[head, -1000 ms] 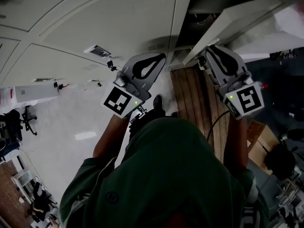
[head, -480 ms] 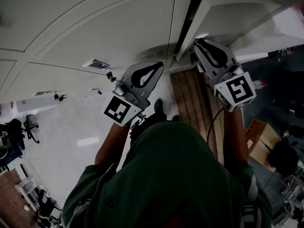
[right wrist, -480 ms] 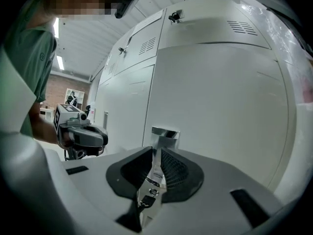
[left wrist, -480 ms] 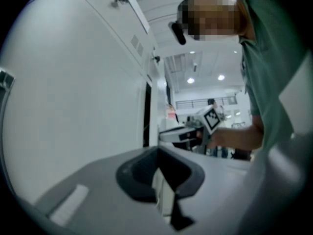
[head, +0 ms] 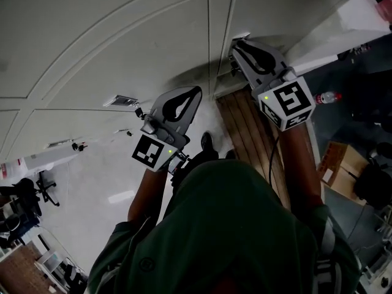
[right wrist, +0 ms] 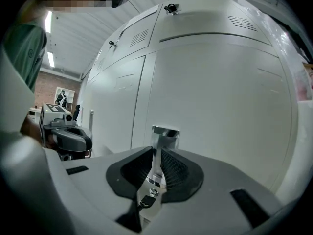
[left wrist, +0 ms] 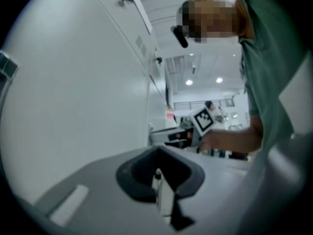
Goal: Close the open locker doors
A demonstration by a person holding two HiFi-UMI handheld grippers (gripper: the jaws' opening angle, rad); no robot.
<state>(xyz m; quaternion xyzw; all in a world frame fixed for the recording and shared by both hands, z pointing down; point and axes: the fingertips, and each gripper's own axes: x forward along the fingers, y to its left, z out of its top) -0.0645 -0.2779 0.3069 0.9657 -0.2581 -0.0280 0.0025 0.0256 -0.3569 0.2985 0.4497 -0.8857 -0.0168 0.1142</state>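
Right gripper view: right tongs (right wrist: 157, 166) pinch the chrome handle (right wrist: 165, 132) of a white locker door (right wrist: 220, 102), which stands directly ahead of them. Head view: the person's right arm (head: 298, 161) reaches forward; left tongs (head: 193, 92), pressed together and empty, point along closed lockers (head: 122, 35). Wooden planks (head: 251, 133) and pale floor (head: 98, 164) lie below.

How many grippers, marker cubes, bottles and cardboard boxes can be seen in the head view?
Grippers: 2, the left gripper and the right gripper, which is clamped on a metal handle
Marker cubes: 2, the left cube and the right cube
Bottle: 1
Cardboard box: 1
Total: 6
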